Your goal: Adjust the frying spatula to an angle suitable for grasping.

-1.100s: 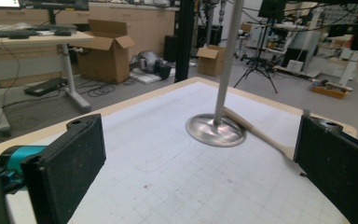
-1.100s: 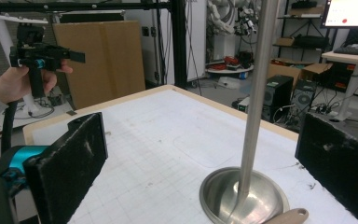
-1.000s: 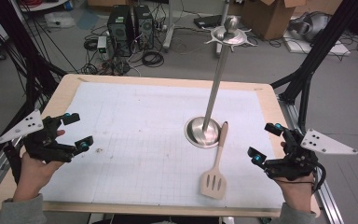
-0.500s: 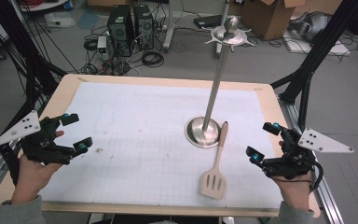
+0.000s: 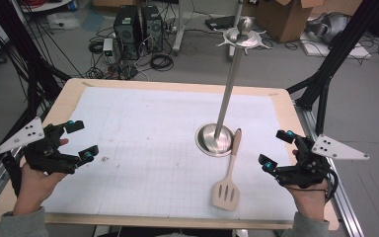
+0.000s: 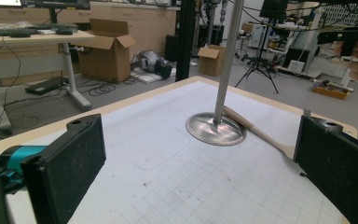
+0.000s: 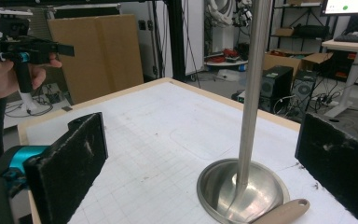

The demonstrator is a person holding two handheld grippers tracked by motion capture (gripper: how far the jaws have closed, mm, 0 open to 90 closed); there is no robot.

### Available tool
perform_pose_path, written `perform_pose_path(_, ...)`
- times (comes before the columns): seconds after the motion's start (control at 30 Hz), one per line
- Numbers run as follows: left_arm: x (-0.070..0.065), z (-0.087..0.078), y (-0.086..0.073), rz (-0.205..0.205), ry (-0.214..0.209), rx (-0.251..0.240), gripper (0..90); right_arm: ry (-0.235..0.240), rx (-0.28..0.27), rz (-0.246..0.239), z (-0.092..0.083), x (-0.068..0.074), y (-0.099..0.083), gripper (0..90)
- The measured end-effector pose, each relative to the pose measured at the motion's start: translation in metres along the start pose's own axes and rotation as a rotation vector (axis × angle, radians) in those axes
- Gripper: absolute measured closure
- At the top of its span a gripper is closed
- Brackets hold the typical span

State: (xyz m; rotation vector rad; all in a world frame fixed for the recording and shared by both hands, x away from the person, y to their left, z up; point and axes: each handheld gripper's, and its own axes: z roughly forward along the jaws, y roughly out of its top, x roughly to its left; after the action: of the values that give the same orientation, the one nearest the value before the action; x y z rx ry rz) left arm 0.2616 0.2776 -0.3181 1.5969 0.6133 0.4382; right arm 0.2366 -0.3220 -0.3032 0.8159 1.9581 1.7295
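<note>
Gridded table (image 5: 143, 148), spatula (image 5: 228, 178), cluttered lab

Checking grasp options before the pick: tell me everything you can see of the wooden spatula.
The wooden spatula is pale, light wood in one piece: a flat slotted blade with three slits and a long rounded handle. It lies flat on the white gridded mat, blade toward the person, handle tip resting against the rim of the metal stand's round base. The right gripper is the nearer one, open and apart from it; nothing grips it.
</note>
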Motion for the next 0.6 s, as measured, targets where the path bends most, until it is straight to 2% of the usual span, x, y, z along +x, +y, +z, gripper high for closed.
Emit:
perform_pose_path(0.2,-0.001,0.002,0.0,-0.003,-0.005,-0.002,2.7,-0.001,0.007,-0.004,0.003,-0.001,-0.002,4.5)
perform_pose_path(0.3,-0.002,0.002,-0.001,-0.005,-0.005,0.001,2.7,0.005,0.028,0.004,0.006,-0.002,-0.005,6.6)
perform_pose_path(0.37,-0.002,0.002,-0.001,-0.005,-0.005,0.003,2.7,0.006,0.042,0.006,0.008,-0.002,-0.007,9.9)
perform_pose_path(0.4,-0.001,0.002,-0.001,-0.006,-0.005,0.004,2.7,0.012,0.046,-0.001,0.009,-0.003,-0.008,15.4)
perform_pose_path(0.5,-0.001,0.002,-0.002,-0.008,-0.003,0.005,2.7,0.018,0.052,-0.003,0.014,-0.004,-0.012,16.5)
perform_pose_path(0.6,-0.001,0.001,-0.002,-0.008,-0.001,0.006,2.7,0.022,0.09,0.005,0.023,-0.007,-0.019,21.3)
